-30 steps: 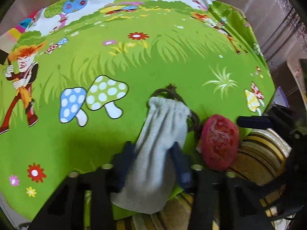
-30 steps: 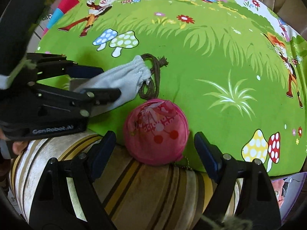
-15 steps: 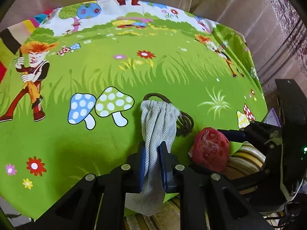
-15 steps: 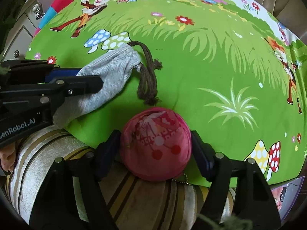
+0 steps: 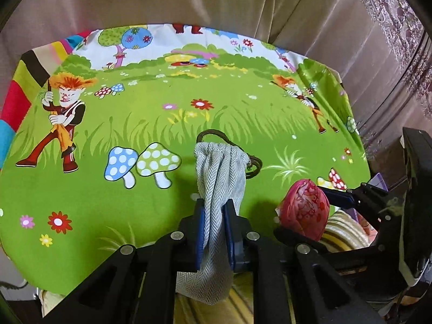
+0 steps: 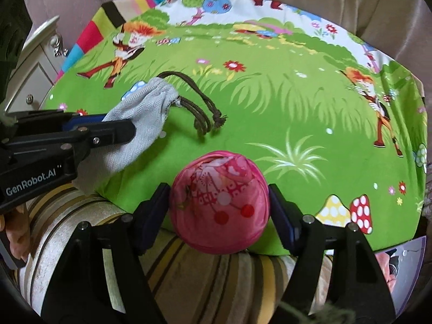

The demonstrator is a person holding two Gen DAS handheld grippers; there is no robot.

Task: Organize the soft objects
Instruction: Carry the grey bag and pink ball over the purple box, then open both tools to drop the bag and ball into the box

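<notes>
My left gripper point(image 5: 214, 210) is shut on a grey herringbone drawstring pouch point(image 5: 220, 172), held above the green cartoon cloth point(image 5: 81, 194); its brown cord point(image 5: 253, 166) dangles. The pouch also shows at the left of the right wrist view point(image 6: 140, 113), with the left gripper point(image 6: 118, 127) around it. My right gripper point(image 6: 218, 197) is shut on a round pink patterned soft ball point(image 6: 220, 205), held over the cloth's near edge. The ball appears in the left wrist view point(image 5: 303, 210) to the right of the pouch.
The cloth covers a cushion with a beige sofa back point(image 5: 189, 0) behind. A striped yellow and brown cushion point(image 6: 202, 278) lies under the grippers. A white cabinet point(image 6: 32, 64) stands at the left, and a purple printed item point(image 6: 399, 264) at the lower right.
My left gripper closed on the pouch and lifted it off the cloth. My right gripper closed on the pink ball and raised it. Both views have pulled back and up.
</notes>
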